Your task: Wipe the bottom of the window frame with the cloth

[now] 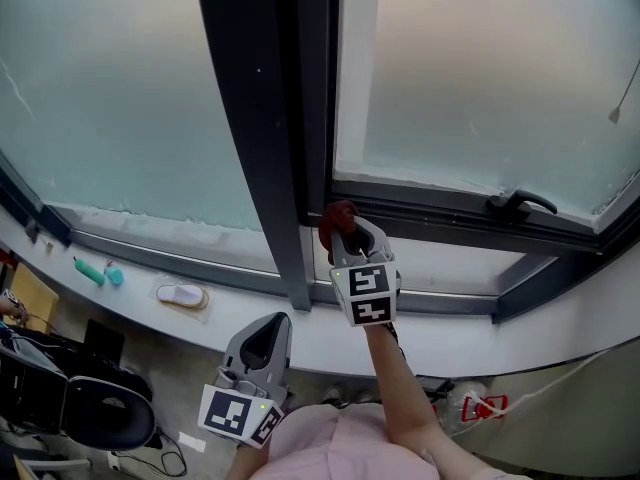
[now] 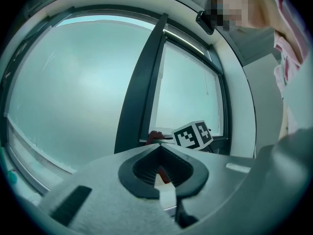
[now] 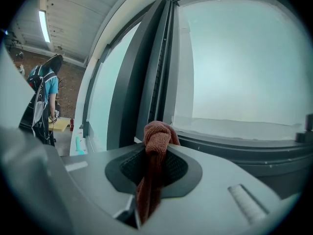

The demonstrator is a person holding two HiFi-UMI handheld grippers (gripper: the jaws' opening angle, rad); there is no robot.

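Right tool [image 1: 352, 236] is clamped on the red cloth [image 1: 337, 218]. In the right gripper view the cloth runs down between the jaws, with a bunched knob poking out past the tips. That knob sits at the lower left corner of the right-hand pane, just beside the dark mullion [image 1: 262, 128] and right at the bottom frame rail [image 1: 430, 208]. Can't tell whether it's actually pressing on the rail, since the tool's body covers that spot from above.

Left tool [image 1: 262, 340] hangs low, on the near side of the white sill [image 1: 450, 268], well apart from the glass. Its jaws are closed together with nothing in them. The red showing through its gap is just the cloth further off, next to the other tool's marker cube [image 2: 194, 135].

A black handle [image 1: 520, 204] sits further right on the frame. Some small teal bits [image 1: 90, 271] lie on the sill at far left, too small to identify. The glass is hazy, so nothing shows behind it.
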